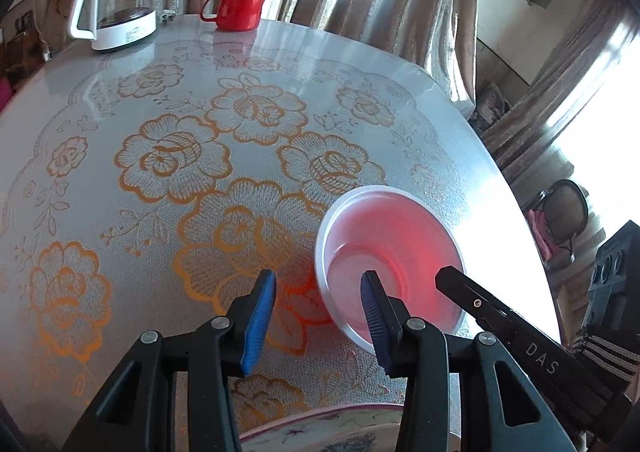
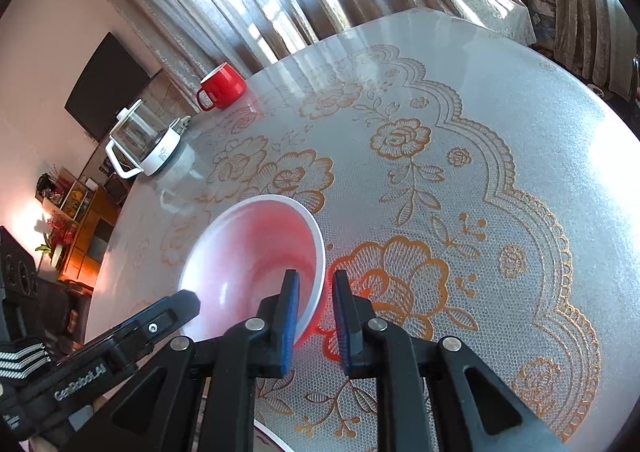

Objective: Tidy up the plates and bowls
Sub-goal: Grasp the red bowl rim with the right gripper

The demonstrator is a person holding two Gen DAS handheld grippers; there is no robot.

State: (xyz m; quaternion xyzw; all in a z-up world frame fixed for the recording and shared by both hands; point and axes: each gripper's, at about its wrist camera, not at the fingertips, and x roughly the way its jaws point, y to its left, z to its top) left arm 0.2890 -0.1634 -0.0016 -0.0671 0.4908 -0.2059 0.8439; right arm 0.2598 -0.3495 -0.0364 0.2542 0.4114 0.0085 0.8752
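Note:
A bowl [image 1: 390, 248], red outside and white inside, stands on the flowered tablecloth near the table's right edge. My left gripper [image 1: 319, 284] is open and straddles the bowl's near-left rim. One blue pad [image 1: 374, 316] is inside the bowl and the other pad [image 1: 260, 316] is outside, clear of the wall. In the right wrist view the bowl [image 2: 248, 252] looks tilted. My right gripper [image 2: 316, 284] is shut on its rim, one pad inside and one outside. A patterned plate [image 1: 320, 428] lies at the near edge under the left gripper.
A red mug [image 1: 236, 10] and a glass kettle on a white base [image 1: 120, 8] stand at the far edge of the table [image 1: 160, 64], by the curtains. A striped sleeve [image 1: 600, 352] shows behind the right gripper. The table's right edge lies close to the bowl.

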